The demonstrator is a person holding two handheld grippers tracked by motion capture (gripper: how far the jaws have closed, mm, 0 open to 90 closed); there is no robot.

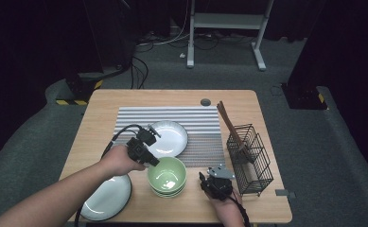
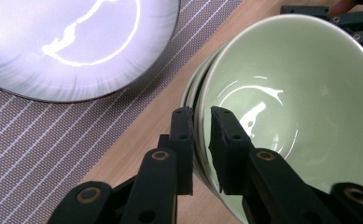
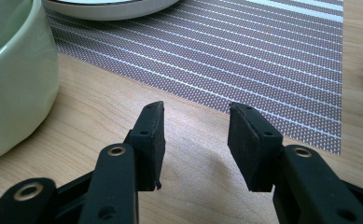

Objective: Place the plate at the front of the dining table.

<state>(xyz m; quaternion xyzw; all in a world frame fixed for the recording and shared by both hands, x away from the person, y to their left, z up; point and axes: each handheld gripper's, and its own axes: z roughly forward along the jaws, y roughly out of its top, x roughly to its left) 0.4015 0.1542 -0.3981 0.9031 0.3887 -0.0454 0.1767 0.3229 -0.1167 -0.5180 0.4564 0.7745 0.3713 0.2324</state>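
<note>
The stack of green bowls (image 1: pixel 167 177) is seen near the front edge of the tabletop (image 1: pixel 267 208), at about 6 o'clock from the white plate (image 1: pixel 170 137) that lies on the striped mat (image 1: pixel 205 123). The left hand-held gripper (image 1: pixel 149 160) is clenched on the rim of the top bowl (image 2: pixel 286 93) at its 10 o'clock side, one jaw inside the wall and one outside, as the left gripper view shows.

The bowls look glazed and hard, so they are judged stiff, fairly heavy for a rim pinch, slippery and breakable. The thin rim is the only hold offered; a firm, deep bite is called for, since the bowl is likely to tip about the jaws once raised. Whether the bowls beneath would stick and rise with it cannot be told.

The right hand-held gripper (image 1: pixel 214 182) is held released, its jaws apart over bare wood, at 3 o'clock of the stack, with nothing between them.

Open room is found on the mat at 1 o'clock of the stack. The wire basket (image 1: pixel 250 158) with dark sticks in it stands close at 3 o'clock, a second plate (image 1: pixel 107 197) lies at 8 o'clock, and the front edge is near at 6 o'clock, so little margin is left there.
</note>
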